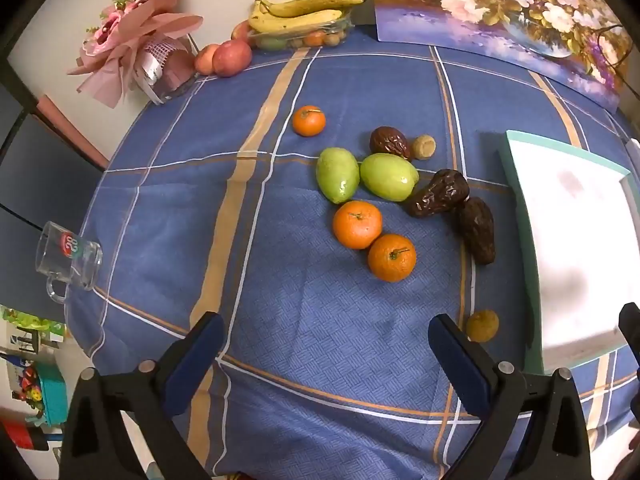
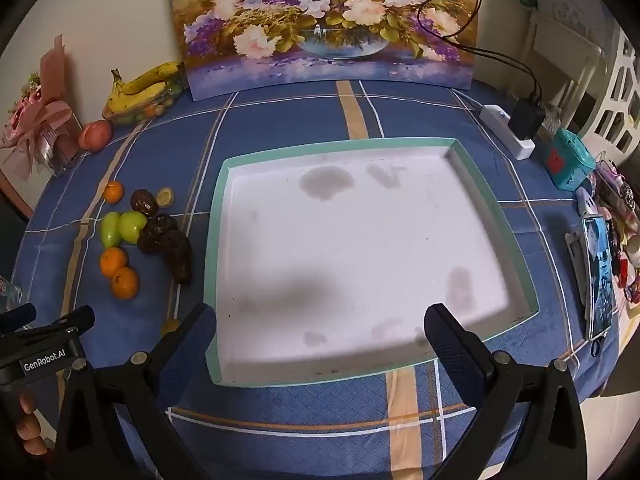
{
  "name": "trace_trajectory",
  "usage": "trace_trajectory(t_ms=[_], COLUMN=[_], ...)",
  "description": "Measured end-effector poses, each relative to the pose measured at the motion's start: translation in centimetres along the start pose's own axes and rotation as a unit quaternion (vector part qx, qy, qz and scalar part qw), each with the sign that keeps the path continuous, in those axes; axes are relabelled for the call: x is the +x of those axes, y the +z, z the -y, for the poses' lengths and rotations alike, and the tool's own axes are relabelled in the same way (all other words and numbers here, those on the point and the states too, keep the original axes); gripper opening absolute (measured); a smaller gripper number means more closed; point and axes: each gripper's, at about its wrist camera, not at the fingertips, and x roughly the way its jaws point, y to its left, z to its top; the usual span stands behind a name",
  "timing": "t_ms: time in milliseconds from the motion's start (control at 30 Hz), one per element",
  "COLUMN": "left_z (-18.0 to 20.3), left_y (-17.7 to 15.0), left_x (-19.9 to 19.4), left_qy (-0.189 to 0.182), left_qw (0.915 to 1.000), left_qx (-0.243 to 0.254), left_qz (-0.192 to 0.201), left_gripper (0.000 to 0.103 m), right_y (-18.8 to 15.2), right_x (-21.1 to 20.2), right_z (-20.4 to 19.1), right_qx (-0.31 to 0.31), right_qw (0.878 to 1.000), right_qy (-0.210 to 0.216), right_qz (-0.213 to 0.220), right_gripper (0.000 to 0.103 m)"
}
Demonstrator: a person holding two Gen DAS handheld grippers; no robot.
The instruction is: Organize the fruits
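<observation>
With jaws spread wide and empty, the left gripper (image 1: 324, 344) is hovering just short of loose oranges (image 1: 357, 225), green fruits (image 1: 337, 175) and dates (image 1: 438, 194), while the right gripper (image 2: 320, 336) is poising over the empty tray (image 2: 516, 236), seemingly their destination.

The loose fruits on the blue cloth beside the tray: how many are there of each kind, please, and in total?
Orange mandarins: 3
Green fruits: 2
Dark brown wrinkled fruits: 3
Small tan round fruits: 2
Total: 10
</observation>
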Motion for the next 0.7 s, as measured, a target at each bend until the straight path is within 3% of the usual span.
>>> trace_trajectory(t_ms=[700], left_z=[-0.07], left_y=[0.05], left_x=[-0.03], left_qy=[0.003], left_qw=[1.0], left_qx=[-0.007], left_qz=[0.0], left_gripper=[0.103], right_y=[-0.12], right_x=[0.01], right_z=[-0.03], right_qx=[0.003], right_qw=[1.0], right_qy=[0.0], right_qz=[-0.002], right_gripper=[0.103])
